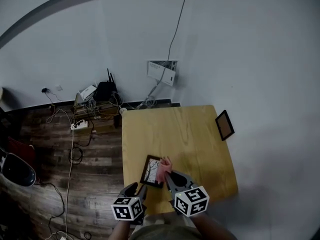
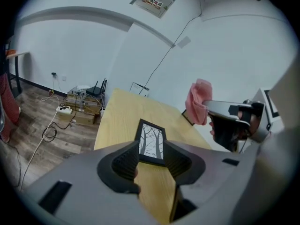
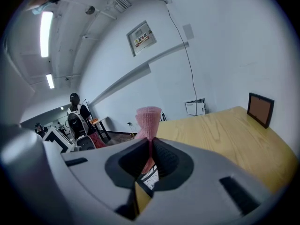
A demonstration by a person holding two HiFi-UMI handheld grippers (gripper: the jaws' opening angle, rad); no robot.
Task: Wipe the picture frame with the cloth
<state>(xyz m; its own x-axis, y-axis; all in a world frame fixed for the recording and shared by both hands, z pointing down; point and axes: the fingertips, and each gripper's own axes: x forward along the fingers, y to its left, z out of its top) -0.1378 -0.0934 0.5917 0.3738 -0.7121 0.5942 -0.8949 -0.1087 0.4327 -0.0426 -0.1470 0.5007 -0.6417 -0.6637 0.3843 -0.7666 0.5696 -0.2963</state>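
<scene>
Pale wood table (image 1: pixel 200 134) stands against a white wall (image 1: pixel 250 59). To its left is a dark plank floor (image 1: pixel 95 184) with loose cables (image 1: pixel 75 154) and a power strip (image 1: pixel 79 125).

Picture frame (image 1: pixel 151 170): black border, black-and-white print of bare trees. It lies flat on the table near the front edge, toward the left side, with its long axis running away from the person.

Left gripper (image 1: pixel 138 190): low at the near end of the frame, jaws spread wide. The left gripper view (image 2: pixel 152 165) shows the frame's near edge sitting in the gap between the two ribbed pads. The pads do not press on it, so nothing is gripped. Whether a pad brushes the border cannot be told.

Right gripper (image 1: pixel 170 176): just right of the left one, jaws closed tight on a pink cloth (image 1: pixel 163 170). In the right gripper view (image 3: pixel 151 153) the cloth (image 3: pixel 149 118) is pinched to a thin waist between the pads and fans out above them. From the head view it hangs over the frame's right side. From the left gripper view the cloth (image 2: pixel 198 101) looks raised above the table, clear of the frame.

Second frame (image 1: pixel 224 125): dark border, brown face, leaning on the wall at the table's right edge, well apart from the grippers.
</scene>
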